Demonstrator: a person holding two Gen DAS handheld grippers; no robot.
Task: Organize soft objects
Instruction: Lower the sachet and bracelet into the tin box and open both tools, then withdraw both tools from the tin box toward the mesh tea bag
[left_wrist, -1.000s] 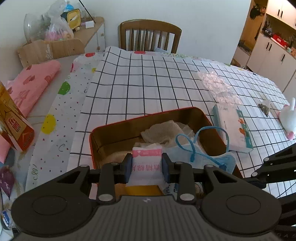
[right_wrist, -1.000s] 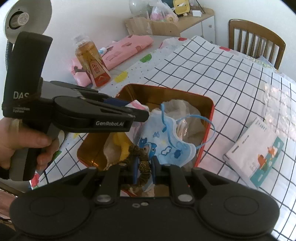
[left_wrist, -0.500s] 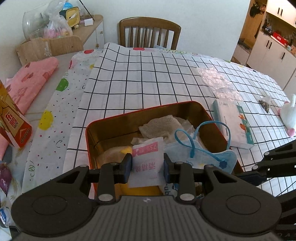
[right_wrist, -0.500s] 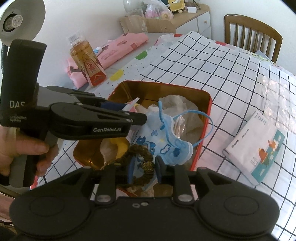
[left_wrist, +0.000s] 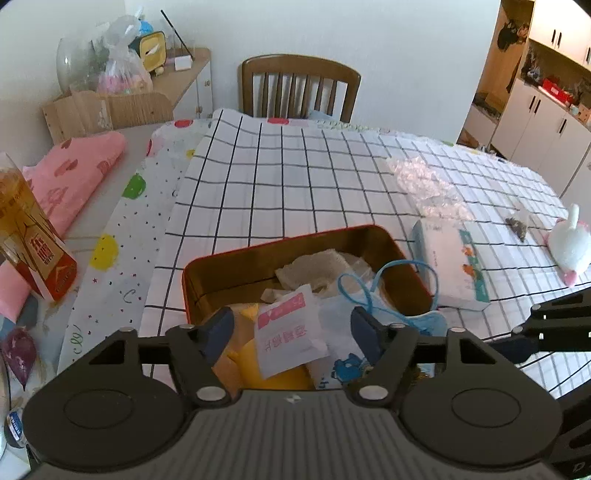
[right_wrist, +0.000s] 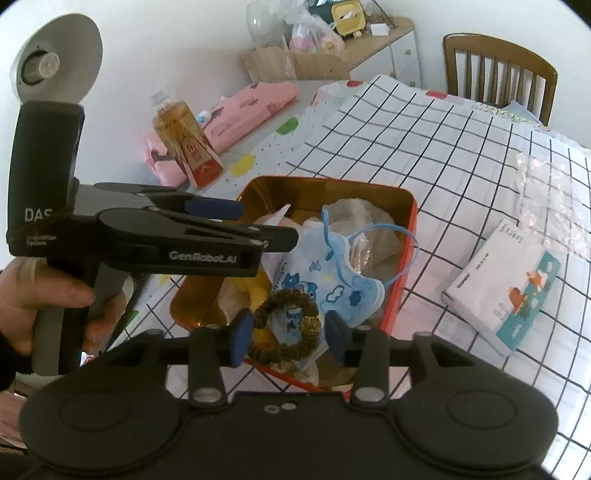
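A red tin box (left_wrist: 236, 258) (right_wrist: 404, 236) sits on the checked tablecloth and holds several soft items. My left gripper (left_wrist: 291, 330) hovers over its near end, jaws opening, with a white and pink sachet (left_wrist: 288, 334) lying loose between the pads on the pile. My right gripper (right_wrist: 290, 332) is also over the box, jaws opening; a brown hair scrunchie (right_wrist: 286, 325) rests between its fingers, free of the pads. A blue cartoon face mask (right_wrist: 332, 291) (left_wrist: 391, 314) and a beige cloth (left_wrist: 314, 267) lie in the box.
A tissue pack (left_wrist: 454, 266) (right_wrist: 506, 284) lies right of the box. Clear crumpled plastic (left_wrist: 421, 184), a small dark item (left_wrist: 517, 227) and a white plush toy (left_wrist: 569, 251) are farther right. A bottle (right_wrist: 184, 144), pink cloth (left_wrist: 70, 177) and a wooden chair (left_wrist: 299, 88) stand around.
Both grippers opened. The sachet dropped from the left pads and tilted onto the pile; the scrunchie came free of the right pads and spread out over the box.
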